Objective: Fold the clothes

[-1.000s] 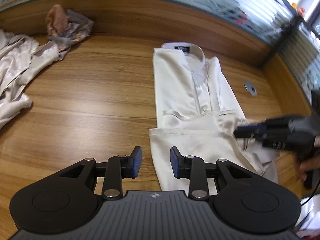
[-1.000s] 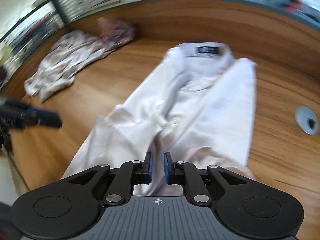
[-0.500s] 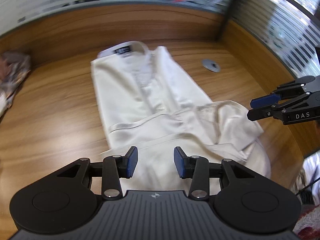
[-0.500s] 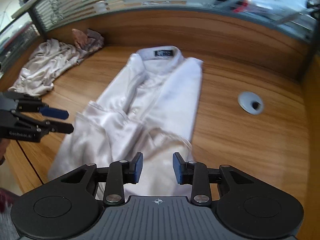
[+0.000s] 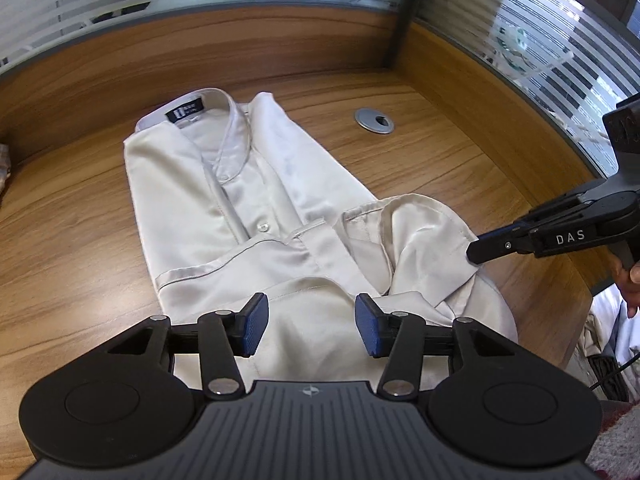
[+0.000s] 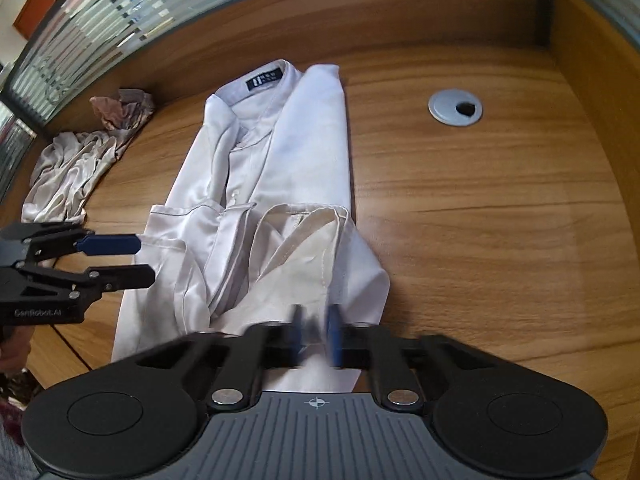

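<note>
A cream satin shirt (image 5: 248, 184) lies collar-away on the wooden table (image 5: 72, 240), its sleeves folded in and bunched over the lower half. My left gripper (image 5: 310, 324) hovers over the shirt's near hem; its jaws are opening, with fabric below them but none pinched. In the right wrist view, the left gripper (image 6: 146, 260) reaches in from the left edge of the shirt (image 6: 304, 152). My right gripper (image 6: 314, 336) has closed on the fabric at the lower right. From the left wrist view, the right gripper (image 5: 474, 248) has its tips together at the bunched sleeve.
A grey cable grommet (image 6: 455, 106) is set in the table (image 6: 480, 220) right of the shirt. Another satin garment (image 6: 68, 172) and a crumpled patterned cloth (image 6: 122, 108) lie at the far left. A wooden partition with glass rims the table. A hand (image 5: 628, 276) holds the right gripper.
Both grippers swung round to the shirt's lower end. The left jaws spread wider. The right jaws opened, then closed at the lower right fabric.
</note>
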### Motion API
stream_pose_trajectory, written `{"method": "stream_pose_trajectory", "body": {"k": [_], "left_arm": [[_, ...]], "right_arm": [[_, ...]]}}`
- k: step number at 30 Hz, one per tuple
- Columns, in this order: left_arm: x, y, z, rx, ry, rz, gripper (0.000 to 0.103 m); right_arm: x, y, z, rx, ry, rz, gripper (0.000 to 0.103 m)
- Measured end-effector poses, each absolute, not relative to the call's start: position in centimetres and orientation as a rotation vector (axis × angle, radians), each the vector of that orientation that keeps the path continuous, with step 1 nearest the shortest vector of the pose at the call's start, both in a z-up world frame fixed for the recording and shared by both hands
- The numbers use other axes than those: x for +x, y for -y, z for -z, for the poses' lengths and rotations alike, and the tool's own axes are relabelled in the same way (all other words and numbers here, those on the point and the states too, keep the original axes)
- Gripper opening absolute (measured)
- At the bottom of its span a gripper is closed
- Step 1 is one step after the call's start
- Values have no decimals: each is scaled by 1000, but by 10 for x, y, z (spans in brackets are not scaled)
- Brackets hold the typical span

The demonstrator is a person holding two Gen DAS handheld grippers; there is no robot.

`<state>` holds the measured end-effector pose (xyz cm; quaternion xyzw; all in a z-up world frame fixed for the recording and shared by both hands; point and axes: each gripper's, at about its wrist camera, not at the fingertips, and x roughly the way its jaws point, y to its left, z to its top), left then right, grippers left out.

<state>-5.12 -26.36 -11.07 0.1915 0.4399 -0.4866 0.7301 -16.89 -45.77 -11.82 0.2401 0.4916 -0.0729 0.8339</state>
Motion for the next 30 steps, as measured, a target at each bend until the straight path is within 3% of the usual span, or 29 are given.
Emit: {"method": "stream_pose_trajectory", "body": {"k": [16,20,24,30], "left_arm": [[-33,231,110,346,-1003,944,54],[-31,227,112,363,-999,922,54],[-26,224,114,364,-1001,903,54],[-16,228,117,377,-999,900,54]], "right_arm": [[-91,430,107,539,-997,-28,7],[-75,424,109,500,-1000,-41,10],[-79,428,96,446,-976,-49,24],[-103,437,82,326,-999,-93,25]]}}
